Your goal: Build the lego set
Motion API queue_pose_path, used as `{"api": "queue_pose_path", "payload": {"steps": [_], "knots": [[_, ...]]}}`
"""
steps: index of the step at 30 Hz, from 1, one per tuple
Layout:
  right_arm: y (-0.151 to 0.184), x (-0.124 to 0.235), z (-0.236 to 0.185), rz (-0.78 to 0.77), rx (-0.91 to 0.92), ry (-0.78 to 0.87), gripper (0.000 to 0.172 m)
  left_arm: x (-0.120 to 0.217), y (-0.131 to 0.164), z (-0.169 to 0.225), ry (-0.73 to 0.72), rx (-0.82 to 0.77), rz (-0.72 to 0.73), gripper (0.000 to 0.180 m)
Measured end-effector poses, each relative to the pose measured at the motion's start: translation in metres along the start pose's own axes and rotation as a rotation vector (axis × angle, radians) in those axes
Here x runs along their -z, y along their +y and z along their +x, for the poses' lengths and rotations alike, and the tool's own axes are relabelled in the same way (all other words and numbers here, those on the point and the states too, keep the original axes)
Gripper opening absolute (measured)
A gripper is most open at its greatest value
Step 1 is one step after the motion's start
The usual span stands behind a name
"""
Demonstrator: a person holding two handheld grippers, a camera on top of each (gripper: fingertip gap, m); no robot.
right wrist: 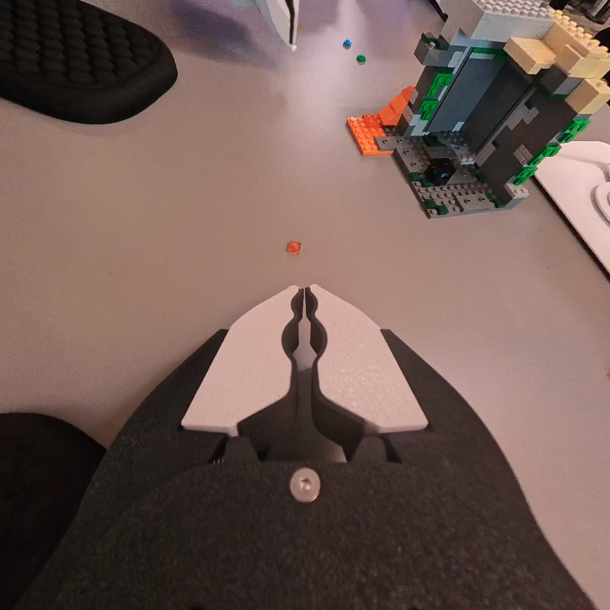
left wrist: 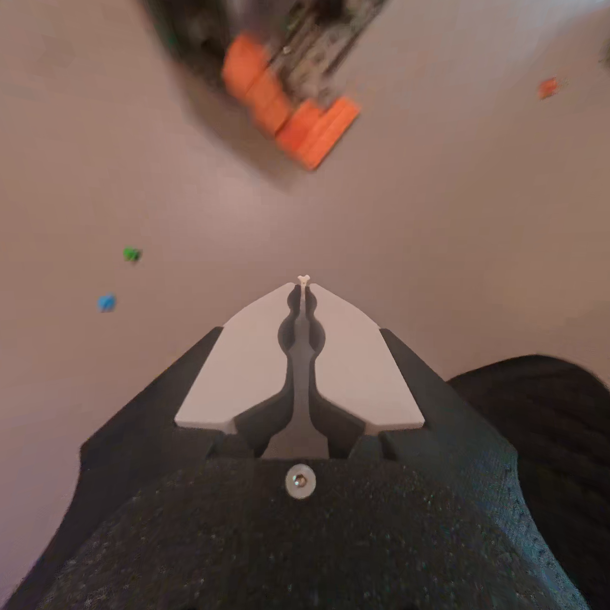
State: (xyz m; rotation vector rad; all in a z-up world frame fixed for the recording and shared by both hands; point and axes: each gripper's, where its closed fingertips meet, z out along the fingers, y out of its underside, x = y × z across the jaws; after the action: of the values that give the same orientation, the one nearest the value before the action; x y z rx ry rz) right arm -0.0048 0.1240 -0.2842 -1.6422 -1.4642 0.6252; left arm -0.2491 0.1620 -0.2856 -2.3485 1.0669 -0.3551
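- Currently: brick-built tower (right wrist: 488, 125) toward the bench's (right wrist: 165, 214) far right edge, orange plate (right wrist: 366, 135) at its foot.
- Right gripper (right wrist: 304, 289) low over mid-bench, level, tips closed with nothing between; small orange stud piece (right wrist: 293, 247) just ahead, apart.
- Left gripper (left wrist: 303, 287) clamped on a tiny white bone-shaped piece (left wrist: 302, 280); better kept pinched firmly, moved slowly.
- Green (left wrist: 132, 254) and blue (left wrist: 106, 302) studs to its left.
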Motion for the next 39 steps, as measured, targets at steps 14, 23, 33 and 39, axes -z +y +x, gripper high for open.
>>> {"api": "queue_pose_path", "payload": {"steps": [14,23,33,39], "knots": [[0.001,0.005,0.008,0.017,-0.023,0.03,0.0,-0.019,-0.057,0.07,0.127,-0.249,0.099,0.002],[0.002,0.002,0.003,-0.002,0.003,0.023,0.0,-0.069,-0.088,0.144,0.301,-0.457,0.062,0.002],[0.002,0.002,0.002,-0.009,0.009,0.023,0.0,-0.091,-0.089,0.161,0.328,-0.482,-0.004,0.009],[0.002,0.002,0.002,-0.01,0.01,0.021,0.0,-0.078,-0.09,0.156,0.309,-0.461,0.024,0.02]]}}
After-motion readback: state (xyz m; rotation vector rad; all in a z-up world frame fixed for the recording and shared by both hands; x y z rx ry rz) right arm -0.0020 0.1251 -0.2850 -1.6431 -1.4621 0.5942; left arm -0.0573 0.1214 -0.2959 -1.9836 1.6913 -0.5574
